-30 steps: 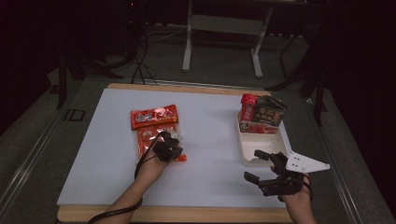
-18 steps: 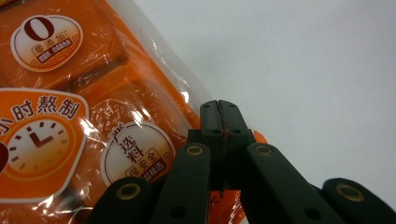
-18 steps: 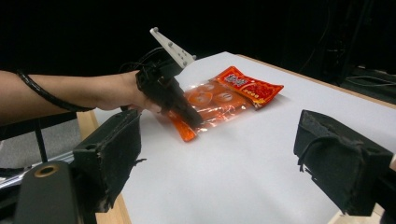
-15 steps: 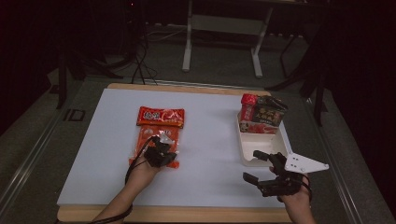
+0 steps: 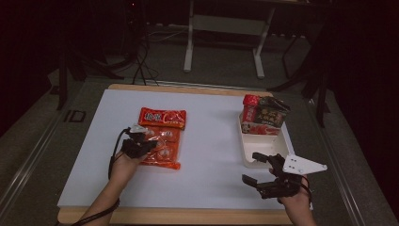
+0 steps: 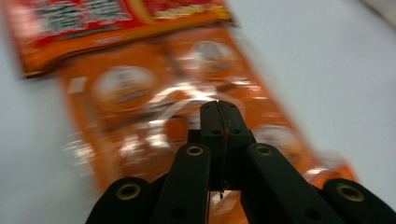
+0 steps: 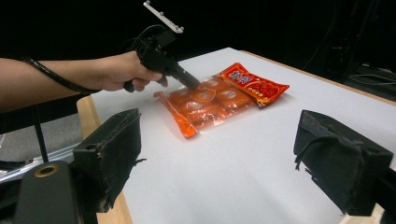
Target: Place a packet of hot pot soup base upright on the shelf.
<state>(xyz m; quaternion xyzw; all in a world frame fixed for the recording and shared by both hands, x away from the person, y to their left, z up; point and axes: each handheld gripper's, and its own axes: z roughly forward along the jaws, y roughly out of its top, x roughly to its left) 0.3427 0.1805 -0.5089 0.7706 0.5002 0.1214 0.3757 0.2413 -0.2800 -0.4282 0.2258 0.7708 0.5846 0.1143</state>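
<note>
Two grippers work over the white bench (image 5: 211,155), which carries two snack packets and one white tray. Nearest the front edge, toward the right corner, the right gripper (image 5: 256,169) hovers with its jaws spread wide and nothing between them; in the right gripper view its two black pads stand far apart over bare bench. Just beyond it, by the right edge, sits the white tray (image 5: 263,153), its near half bare, with a cluster of red and dark cartons (image 5: 263,117) standing at its far end. On the left half of the bench the left gripper (image 5: 149,140) has its jaws pressed together, tips down on the orange clear-fronted packet (image 5: 164,148), which lies flat with its near end toward the front edge; whether any film is pinched between the tips cannot be told. The red packet (image 5: 162,117) lies crosswise over the far end of the orange one, touching it. The two packets lie well apart from the tray, with open bench between.
</note>
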